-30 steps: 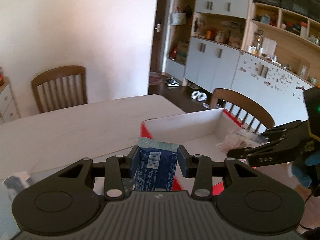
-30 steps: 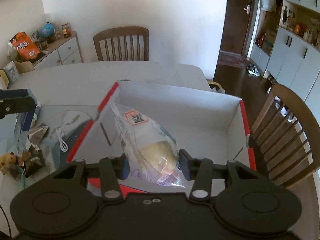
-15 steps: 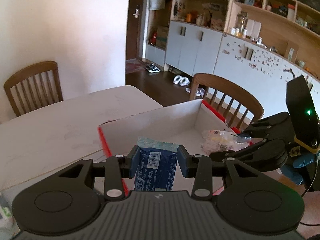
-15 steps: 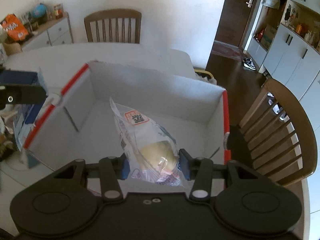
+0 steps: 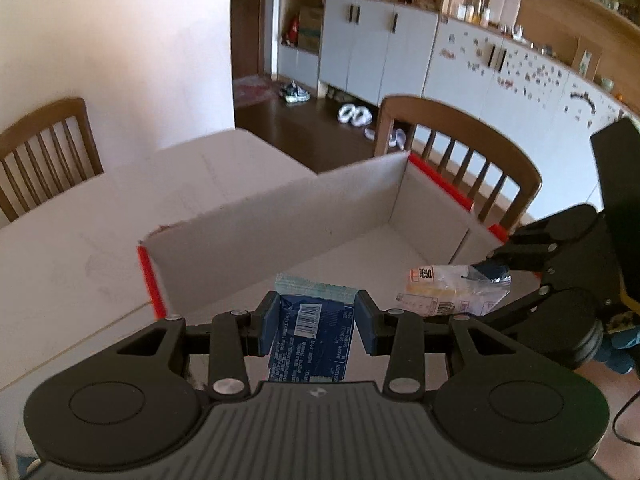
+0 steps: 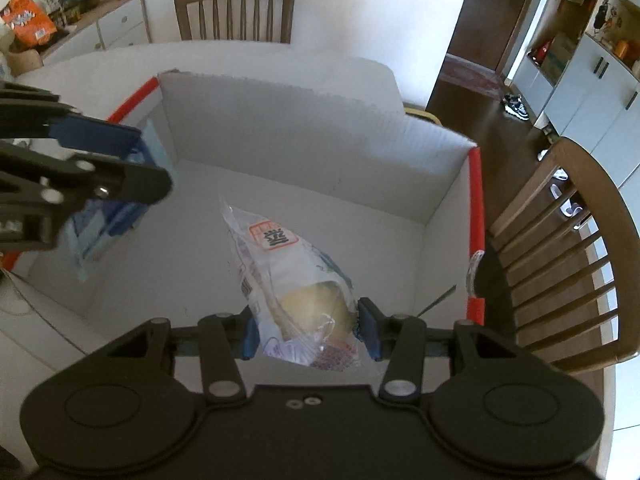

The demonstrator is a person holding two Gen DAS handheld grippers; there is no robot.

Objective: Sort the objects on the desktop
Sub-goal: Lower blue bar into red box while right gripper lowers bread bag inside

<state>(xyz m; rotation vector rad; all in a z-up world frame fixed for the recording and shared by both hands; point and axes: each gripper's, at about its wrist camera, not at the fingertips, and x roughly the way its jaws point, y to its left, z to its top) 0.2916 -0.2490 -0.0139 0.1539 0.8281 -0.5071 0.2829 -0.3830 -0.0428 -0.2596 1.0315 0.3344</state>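
A white cardboard box with red edges (image 5: 280, 236) (image 6: 304, 128) stands open on the pale table. My left gripper (image 5: 316, 326) is shut on a blue snack packet (image 5: 310, 340) and holds it over the box's near left part; the packet also shows in the right wrist view (image 6: 96, 224). My right gripper (image 6: 308, 330) is shut on a clear bag with a bread bun (image 6: 296, 280) and holds it above the box floor. That bag shows at the right in the left wrist view (image 5: 452, 290), in the right gripper (image 5: 492, 270).
A wooden chair (image 6: 560, 248) stands close behind the box's right wall. Another chair (image 6: 234, 12) is at the table's far side. A dresser with snacks (image 6: 80, 24) is at the far left. The table (image 5: 80, 240) stretches left of the box.
Both grippers have moved forward and lower over the box. The blue packet and the bread bag now hang inside the box's opening, closer to each other.
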